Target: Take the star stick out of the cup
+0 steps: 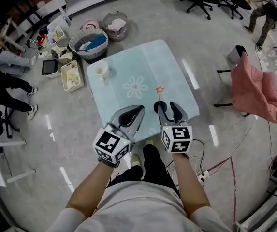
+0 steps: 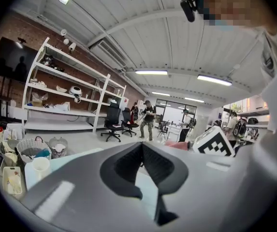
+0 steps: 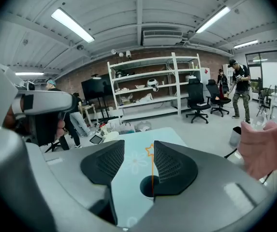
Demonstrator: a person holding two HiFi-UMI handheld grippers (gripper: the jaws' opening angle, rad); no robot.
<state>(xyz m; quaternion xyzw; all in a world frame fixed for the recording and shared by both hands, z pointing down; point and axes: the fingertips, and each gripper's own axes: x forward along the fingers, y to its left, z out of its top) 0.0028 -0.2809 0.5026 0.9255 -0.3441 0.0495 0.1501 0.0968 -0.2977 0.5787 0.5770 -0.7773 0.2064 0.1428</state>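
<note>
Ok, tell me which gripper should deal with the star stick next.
Right. The star stick lies between the open jaws of the right gripper, close to one pad. The left gripper is shut, with nothing between its jaws, and sits off to the stick's side.

Bright, even light falls from the ceiling tube lamps (image 3: 73, 25), which burn white in both gripper views. The glossy floor (image 1: 215, 47) mirrors them as pale streaks. Both gripper views bulge toward black corners. The left gripper (image 2: 141, 146), close to the lens, is blurred. Shadows are faint.
</note>
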